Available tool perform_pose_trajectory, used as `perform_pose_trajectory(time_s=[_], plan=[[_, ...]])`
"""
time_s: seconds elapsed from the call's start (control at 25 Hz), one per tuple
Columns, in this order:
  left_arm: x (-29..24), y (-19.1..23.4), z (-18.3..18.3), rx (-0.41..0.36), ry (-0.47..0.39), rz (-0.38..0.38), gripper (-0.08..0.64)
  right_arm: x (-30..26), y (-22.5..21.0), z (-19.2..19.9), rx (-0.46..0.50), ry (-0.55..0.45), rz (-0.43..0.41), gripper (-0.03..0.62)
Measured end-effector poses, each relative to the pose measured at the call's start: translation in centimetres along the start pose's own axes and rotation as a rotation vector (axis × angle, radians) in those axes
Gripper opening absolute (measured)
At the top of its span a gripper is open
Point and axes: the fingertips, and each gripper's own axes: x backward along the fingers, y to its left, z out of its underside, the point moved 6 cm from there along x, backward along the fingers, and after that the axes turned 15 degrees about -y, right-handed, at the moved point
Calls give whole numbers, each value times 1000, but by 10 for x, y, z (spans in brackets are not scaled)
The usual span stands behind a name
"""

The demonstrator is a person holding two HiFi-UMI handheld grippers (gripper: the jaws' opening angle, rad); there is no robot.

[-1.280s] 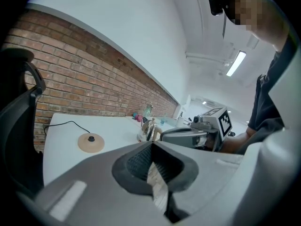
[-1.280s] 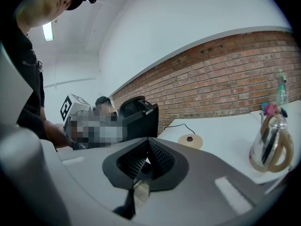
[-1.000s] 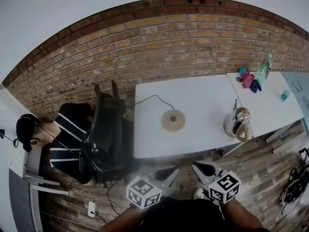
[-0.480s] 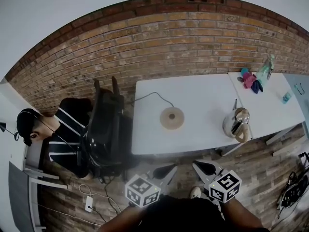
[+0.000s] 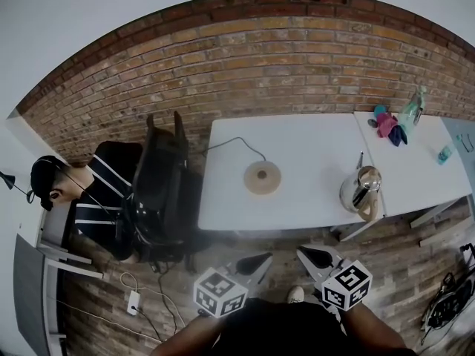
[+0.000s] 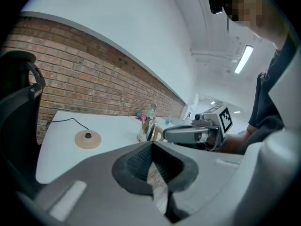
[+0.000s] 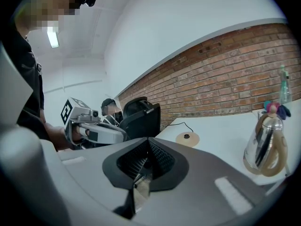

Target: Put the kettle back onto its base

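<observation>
- Fingertips meet on both tools in the head view. The left gripper (image 5: 266, 257) and the right gripper (image 5: 301, 251) are closed on nothing and held low, short of the white table (image 5: 312, 143). The kettle (image 5: 362, 191) stands upright near the table's right front corner. It is well apart from its round base (image 5: 263, 177) at mid-table, whose cord (image 5: 236, 148) runs off toward the back left.
- Left gripper view: its pads are pressed together with nothing between them. The base lies off to the left, and the kettle stands farther along, partly behind the right gripper.
- Right gripper view: these pads are likewise closed and empty. The kettle stands at the right with its tan handle on the near side, and the base is further left.
- I'd say the reach hasn't begun. The right gripper is nearer. It should open wide and take the handle squarely, then lift straight up, keep the kettle level, and lower it centred over the base's middle stud.
- I cannot tell whether the kettle holds water. Its far side is hidden, and the cord's far end drops out of sight.
</observation>
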Motion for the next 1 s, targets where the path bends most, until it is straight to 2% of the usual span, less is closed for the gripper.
perform_pose_trajectory(time_s=[0.36, 0.68, 1.0], plan=[[-19, -20, 6, 16, -32, -70, 2, 25, -22, -2, 4, 15, -63, 28], [-32, -33, 23, 34, -9, -142, 2, 40, -39, 2, -14, 23, -120, 28], [-43, -43, 28, 27, 12, -166, 2, 48, -57, 6, -40, 13, -132, 28]])
